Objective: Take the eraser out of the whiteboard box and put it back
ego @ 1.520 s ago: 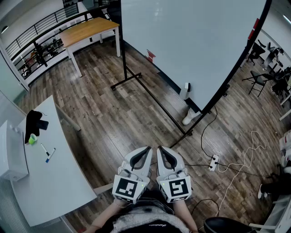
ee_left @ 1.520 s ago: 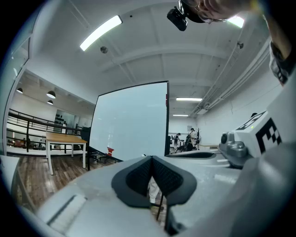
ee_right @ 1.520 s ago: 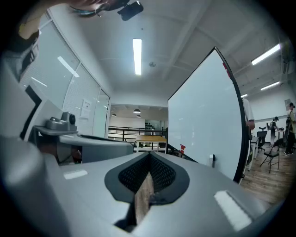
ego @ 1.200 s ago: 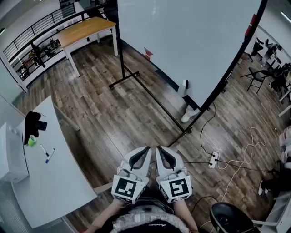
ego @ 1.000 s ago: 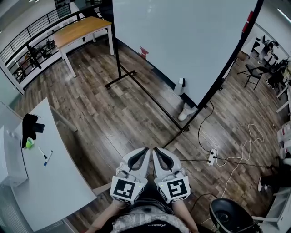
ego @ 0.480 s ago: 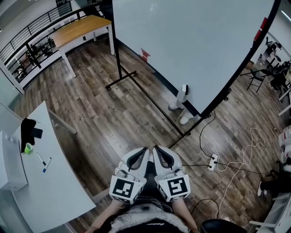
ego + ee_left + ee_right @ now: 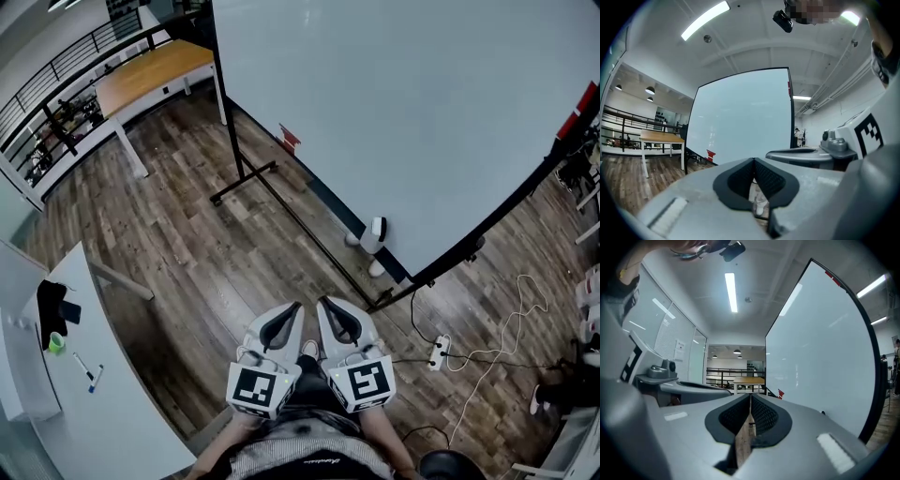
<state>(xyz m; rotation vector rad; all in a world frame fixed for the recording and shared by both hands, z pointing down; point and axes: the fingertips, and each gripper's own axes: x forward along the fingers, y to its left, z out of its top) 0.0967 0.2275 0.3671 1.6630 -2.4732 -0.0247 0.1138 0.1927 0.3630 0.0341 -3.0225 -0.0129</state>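
A big whiteboard on a black rolling stand fills the upper right of the head view. On its lower edge sits a small white box-like thing; I can make out no eraser. My left gripper and right gripper are held side by side, low in the head view, above the wooden floor and well short of the board. Both are shut with nothing between the pads. In the left gripper view the left gripper points at the whiteboard. In the right gripper view the right gripper has the whiteboard to its right.
The stand's black floor bar runs across the floor ahead. White shoes of a person show below the board. A power strip with cables lies at right. A white table with markers stands left, a wooden table at the back.
The whiteboard has come nearer and now fills more of the head view. Both grippers stay shut, side by side. The white shoes under the board have shifted along it.
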